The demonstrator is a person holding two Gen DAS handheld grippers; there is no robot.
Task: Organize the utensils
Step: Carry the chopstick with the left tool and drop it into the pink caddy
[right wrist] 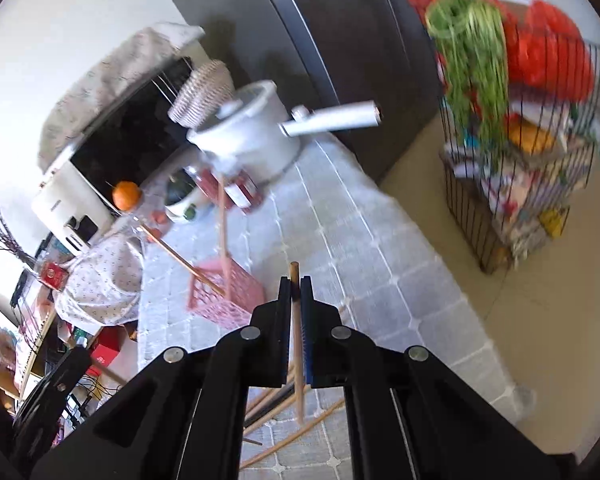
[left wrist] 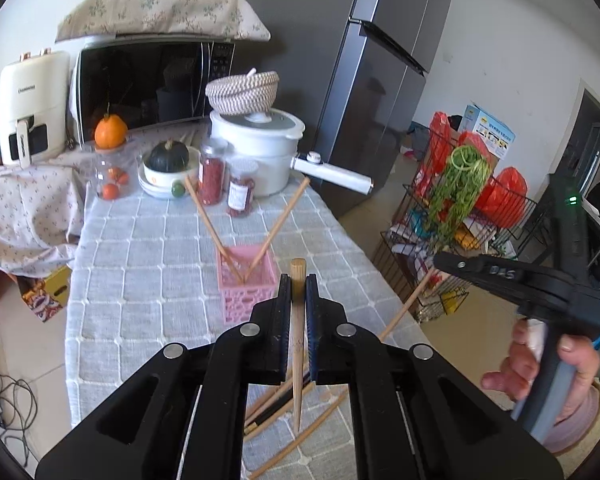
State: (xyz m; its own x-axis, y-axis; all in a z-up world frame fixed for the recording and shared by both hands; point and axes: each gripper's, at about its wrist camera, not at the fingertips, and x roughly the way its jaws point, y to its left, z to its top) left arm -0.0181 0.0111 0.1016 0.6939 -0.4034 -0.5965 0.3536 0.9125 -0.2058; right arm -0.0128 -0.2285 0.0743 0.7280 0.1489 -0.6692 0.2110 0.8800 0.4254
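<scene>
Taking the pink plastic lattice basket (left wrist: 247, 280) on the grey checked tablecloth (left wrist: 148, 264) as the landmark and reading across from its left: behind it and to the left stand a white air fryer (left wrist: 34, 108), a black microwave (left wrist: 152, 84) under a flowered cloth, an orange fruit (left wrist: 110, 131) on a clear jar, and a dark green squash (left wrist: 168, 156) in a white bowl. Directly behind the basket are two red-filled jars (left wrist: 212, 176) and a white electric pot (left wrist: 260, 148) with a woven basket on its lid.

Two light wooden chopsticks (left wrist: 208, 216) already stand in the basket, leaning apart in a V. That is the finished share of the work.

Just in front of the basket, the left gripper (left wrist: 298, 296) is clenched on a thicker tapered wooden chopstick (left wrist: 298, 344), butt end up, tip hanging toward the cloth. To the right of the basket, the right gripper (right wrist: 295, 300), held in a person's hand (left wrist: 540, 364), is likewise clamped on a thinner wooden chopstick (right wrist: 298, 360), also held near vertical above the table.

Nearer the camera than the basket, a loose pile of chopsticks (left wrist: 284, 408) lies scattered on the cloth, one dark among the pale ones, and one more (left wrist: 402, 312) lies toward the table's right edge.

I judge the task to be under halfway: two in, two in hand and ready to be dropped in, several left to gather.
</scene>
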